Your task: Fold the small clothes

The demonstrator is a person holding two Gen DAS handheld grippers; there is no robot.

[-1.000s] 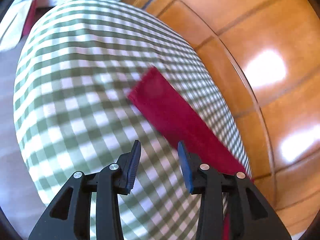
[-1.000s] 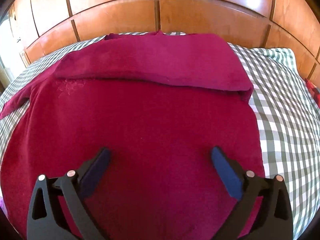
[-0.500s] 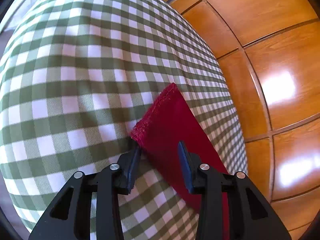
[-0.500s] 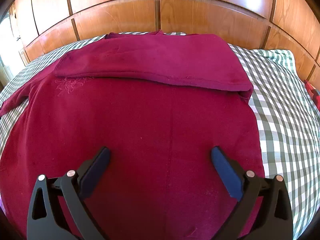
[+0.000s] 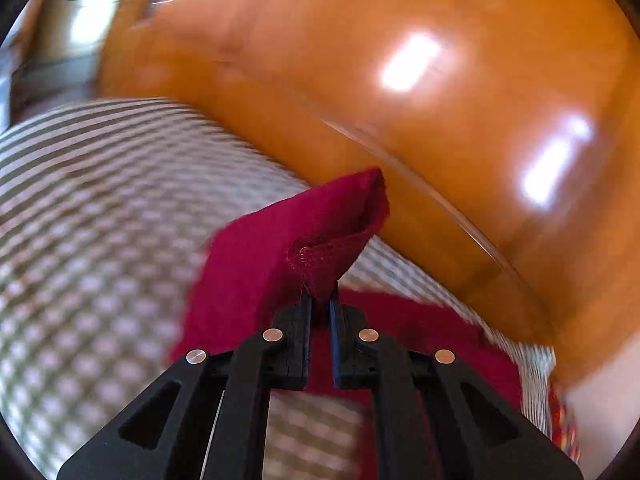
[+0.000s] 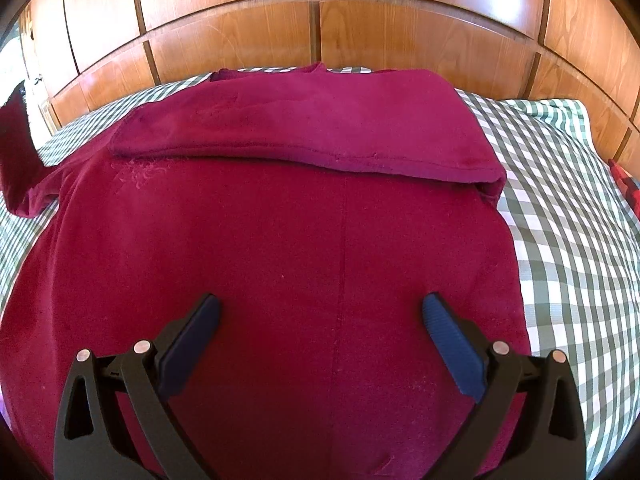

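A dark red sweater (image 6: 304,240) lies spread on a green-and-white checked bedsheet (image 6: 560,220). One sleeve (image 6: 320,128) is folded across its upper part. My right gripper (image 6: 320,320) is open and hovers over the sweater's lower middle. My left gripper (image 5: 319,304) is shut on the cuff of the other sleeve (image 5: 320,240) and holds it lifted above the sheet (image 5: 100,220). In the right wrist view that raised sleeve (image 6: 16,152) shows at the far left edge.
A glossy wooden headboard (image 6: 320,32) runs along the far side of the bed and fills the upper part of the left wrist view (image 5: 400,80). A red patterned item (image 6: 626,184) lies at the sheet's right edge.
My left gripper has closed on the sleeve cuff and lifted it off the sheet, swinging toward the headboard. The right gripper has stayed in place, open.
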